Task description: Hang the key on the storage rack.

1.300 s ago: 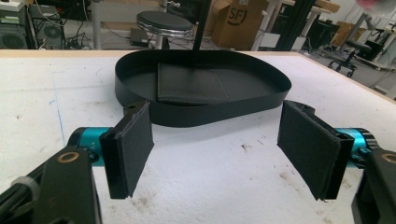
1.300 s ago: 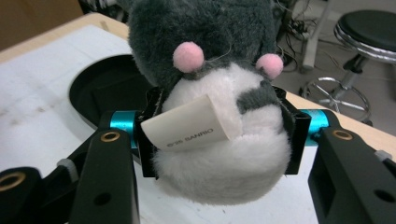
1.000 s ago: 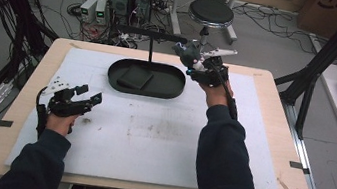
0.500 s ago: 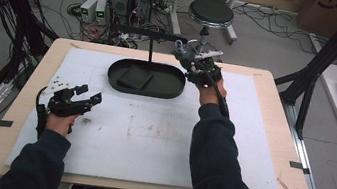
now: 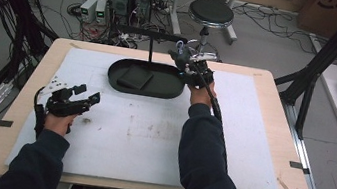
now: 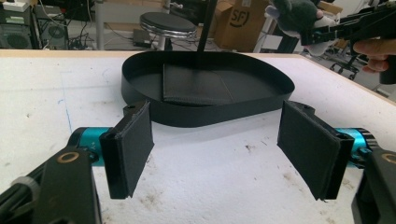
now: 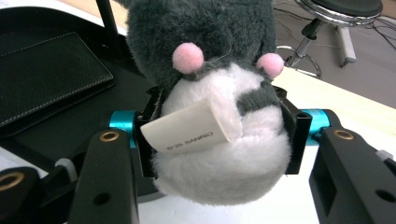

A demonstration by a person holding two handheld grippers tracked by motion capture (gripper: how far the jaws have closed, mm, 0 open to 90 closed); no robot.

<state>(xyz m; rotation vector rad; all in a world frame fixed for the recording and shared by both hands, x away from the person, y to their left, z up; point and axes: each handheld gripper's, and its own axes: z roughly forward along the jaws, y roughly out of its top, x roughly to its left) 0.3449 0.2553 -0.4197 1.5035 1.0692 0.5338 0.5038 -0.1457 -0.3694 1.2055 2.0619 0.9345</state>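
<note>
At the tray's (image 5: 117, 83) two o'clock rim: right hand-held gripper (image 5: 185, 61) pinching a grey-and-white plush toy (image 7: 212, 93); tray floor lies at nine o'clock from it, wallet (image 5: 134, 76) inside. Left hand-held gripper (image 5: 81, 95), jaws spread and empty, rests on the tabletop (image 5: 254, 117), farther off.

The right gripper (image 7: 219, 135) has its two black jaws clamped on the white belly of a grey-and-white plush toy (image 7: 210, 93) with pink paws and a white label (image 7: 187, 127), held above the rim of a black tray (image 7: 70, 126) where a black leather wallet (image 7: 46, 74) lies.
</note>
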